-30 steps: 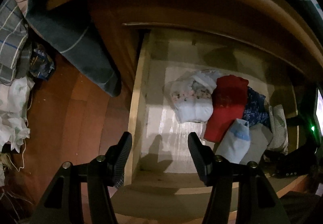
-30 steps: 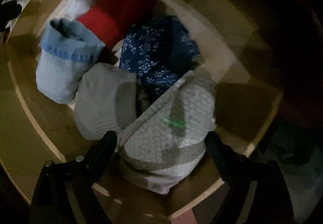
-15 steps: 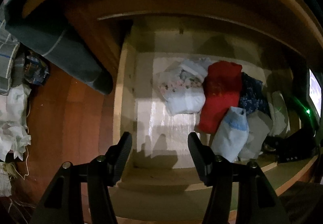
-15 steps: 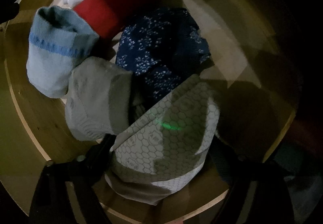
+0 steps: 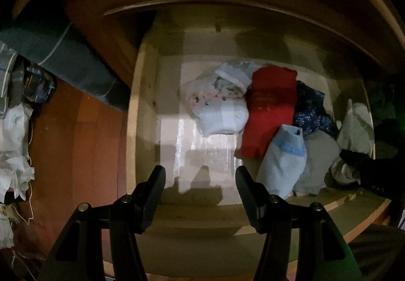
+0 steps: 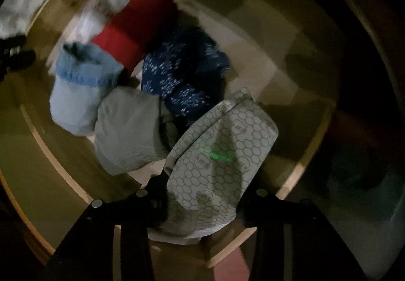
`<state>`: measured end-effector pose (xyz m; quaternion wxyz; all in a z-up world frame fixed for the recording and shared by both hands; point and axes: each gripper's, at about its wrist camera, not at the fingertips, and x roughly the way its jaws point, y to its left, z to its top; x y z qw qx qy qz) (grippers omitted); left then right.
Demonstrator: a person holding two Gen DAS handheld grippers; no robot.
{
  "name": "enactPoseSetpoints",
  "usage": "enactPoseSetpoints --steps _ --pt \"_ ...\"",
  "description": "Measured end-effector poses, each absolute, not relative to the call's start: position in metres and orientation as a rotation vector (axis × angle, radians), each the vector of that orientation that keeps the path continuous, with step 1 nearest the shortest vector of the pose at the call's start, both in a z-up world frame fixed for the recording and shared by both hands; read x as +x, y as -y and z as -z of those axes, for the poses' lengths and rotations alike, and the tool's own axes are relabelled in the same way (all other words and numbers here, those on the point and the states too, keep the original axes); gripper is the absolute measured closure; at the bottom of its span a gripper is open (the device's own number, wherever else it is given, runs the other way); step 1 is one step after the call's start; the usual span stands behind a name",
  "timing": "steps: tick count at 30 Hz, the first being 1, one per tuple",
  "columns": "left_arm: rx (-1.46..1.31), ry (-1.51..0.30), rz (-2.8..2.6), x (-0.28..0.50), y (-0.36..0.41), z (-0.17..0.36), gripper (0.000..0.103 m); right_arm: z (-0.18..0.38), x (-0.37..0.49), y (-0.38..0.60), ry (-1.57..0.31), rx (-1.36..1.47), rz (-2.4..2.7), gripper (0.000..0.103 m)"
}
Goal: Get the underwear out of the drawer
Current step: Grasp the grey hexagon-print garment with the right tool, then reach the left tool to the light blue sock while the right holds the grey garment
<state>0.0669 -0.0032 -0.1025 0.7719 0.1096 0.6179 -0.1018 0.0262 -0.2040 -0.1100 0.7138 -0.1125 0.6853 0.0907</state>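
The right gripper (image 6: 202, 207), at lower centre, is closing its jaws around the honeycomb-print underwear (image 6: 222, 149) in the drawer (image 6: 298, 172); it should be lifting straight up, while the left gripper (image 5: 200, 194) is hanging half-open, empty.

Left gripper (image 5: 200, 186): pointed steeply downward, jaws parted, nothing between them. Right gripper (image 6: 202, 201): pointed straight down, jaws closing, both fingers pressed against a bundle of honeycomb-patterned cloth (image 6: 222, 151) held between them.
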Motion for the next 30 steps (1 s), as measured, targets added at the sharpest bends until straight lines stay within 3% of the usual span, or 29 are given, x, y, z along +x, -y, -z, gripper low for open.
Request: enactPoseSetpoints --steps 14,30 --pt "0.174 -1.416 0.345 0.064 0.036 0.116 0.044 0.091 0.006 0.251 -1.445 0.336 0.023 0.069" --pt "0.158 -1.435 0.327 0.069 0.064 0.122 0.043 0.111 -0.006 0.269 -1.405 0.423 -0.004 0.070"
